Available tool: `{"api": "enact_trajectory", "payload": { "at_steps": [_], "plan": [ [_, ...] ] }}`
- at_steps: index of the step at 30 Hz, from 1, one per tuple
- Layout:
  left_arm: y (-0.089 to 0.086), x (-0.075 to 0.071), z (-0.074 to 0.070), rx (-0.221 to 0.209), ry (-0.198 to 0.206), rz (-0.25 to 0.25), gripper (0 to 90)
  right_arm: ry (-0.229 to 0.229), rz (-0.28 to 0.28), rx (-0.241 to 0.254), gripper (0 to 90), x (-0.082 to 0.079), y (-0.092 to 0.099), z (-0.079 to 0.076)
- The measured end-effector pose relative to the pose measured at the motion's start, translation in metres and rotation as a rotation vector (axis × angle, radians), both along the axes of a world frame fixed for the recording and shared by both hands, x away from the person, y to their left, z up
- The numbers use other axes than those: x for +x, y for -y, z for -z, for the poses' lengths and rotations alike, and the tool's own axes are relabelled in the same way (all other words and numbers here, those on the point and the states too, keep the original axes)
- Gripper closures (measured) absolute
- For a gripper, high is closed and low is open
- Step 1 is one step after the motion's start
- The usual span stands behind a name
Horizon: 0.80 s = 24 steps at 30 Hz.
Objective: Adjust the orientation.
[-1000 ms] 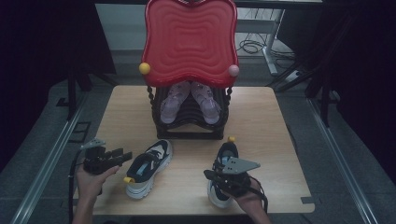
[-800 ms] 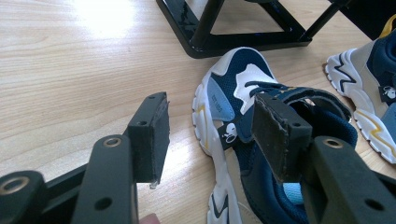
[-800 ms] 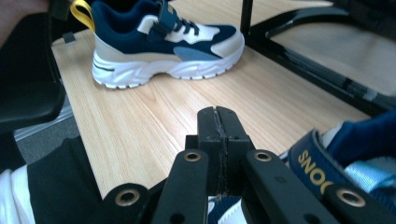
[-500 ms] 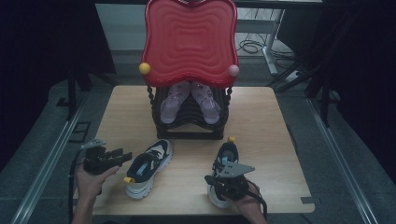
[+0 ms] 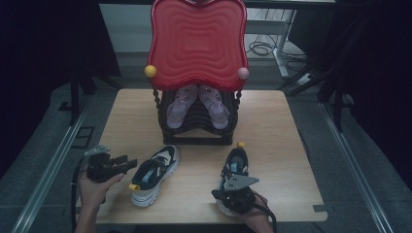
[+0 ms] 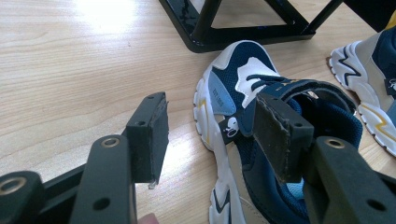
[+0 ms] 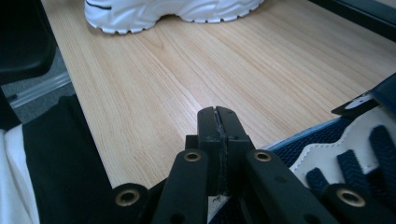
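Our right gripper (image 5: pixel 232 198) has sunk onto the right shoe (image 5: pixel 234 167), fingers pressed together; left gripper (image 5: pixel 127 165) gapes beside the left shoe (image 5: pixel 154 175), ungrasped.

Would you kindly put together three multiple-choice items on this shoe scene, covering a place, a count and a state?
1. Where is the pink pair of shoes?
A. on the black rack under the red panel
B. at the table's near edge
C. on the floor

2. How many sneakers lie on the table in front of the rack?
A. one
B. two
C. four

3. How do the right gripper jaws stand?
A. wide apart
B. around a ball
C. pressed together

Answers: 1 A, the high view shows them on the rack. 2 B, the left sneaker and the right sneaker. 3 C, the right gripper view shows the pads meeting.
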<state>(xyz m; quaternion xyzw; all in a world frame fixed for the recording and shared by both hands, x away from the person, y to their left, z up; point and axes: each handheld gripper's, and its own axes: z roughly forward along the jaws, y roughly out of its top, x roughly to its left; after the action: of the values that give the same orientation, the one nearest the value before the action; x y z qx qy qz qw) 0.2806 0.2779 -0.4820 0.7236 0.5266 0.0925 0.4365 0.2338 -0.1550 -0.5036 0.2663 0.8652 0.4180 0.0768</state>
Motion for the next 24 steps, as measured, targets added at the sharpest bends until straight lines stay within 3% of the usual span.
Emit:
{"api": "enact_trajectory", "payload": {
  "at_steps": [7, 24],
  "plan": [
    [0.001, 0.0, 0.0, 0.002, -0.001, 0.005, 45.7, -0.007, 0.005, -0.042, 89.2, 0.0, 0.001, 0.004],
    [0.003, 0.0, 0.001, 0.011, -0.006, 0.011, 45.6, -0.032, 0.029, -0.037, 89.3, -0.009, 0.02, 0.003]
  ]
}}
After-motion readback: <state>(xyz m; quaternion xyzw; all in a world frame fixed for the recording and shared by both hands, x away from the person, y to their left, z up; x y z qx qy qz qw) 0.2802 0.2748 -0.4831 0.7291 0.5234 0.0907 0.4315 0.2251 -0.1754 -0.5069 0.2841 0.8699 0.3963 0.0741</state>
